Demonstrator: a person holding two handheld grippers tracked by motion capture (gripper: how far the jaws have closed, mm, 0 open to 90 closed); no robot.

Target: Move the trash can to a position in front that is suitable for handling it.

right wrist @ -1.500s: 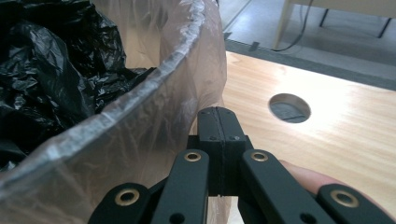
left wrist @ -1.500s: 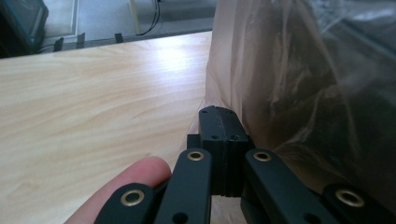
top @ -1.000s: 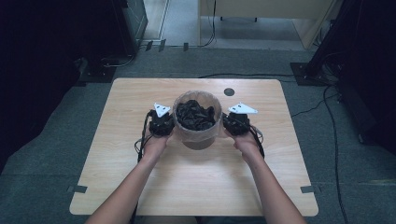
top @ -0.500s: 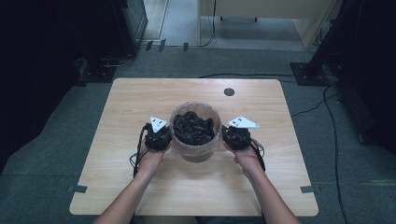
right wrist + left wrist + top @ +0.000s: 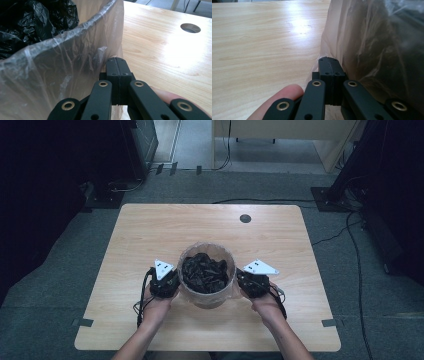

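Bucket [image 5: 206, 279]: clear liner, black bags [image 5: 204, 272] inside; near edge of wood surface [image 5: 150, 230]. Left gripper [image 5: 329, 65] and right gripper [image 5: 117, 65]: jaws together, each pinching liner film at bucket's sides.

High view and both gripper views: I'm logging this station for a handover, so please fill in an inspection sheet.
Surface: wooden table, round hole near far edge.
Job's things: bin lined with a clear bag, black crumpled bags inside.
Clutter: nothing seen.
Grippers: left tool and right tool shut, each against the liner's side; film pinched or not, cannot tell.
Cables: trail from both tools; more on floor.
Surroundings: grey carpet, dark equipment at both sides.
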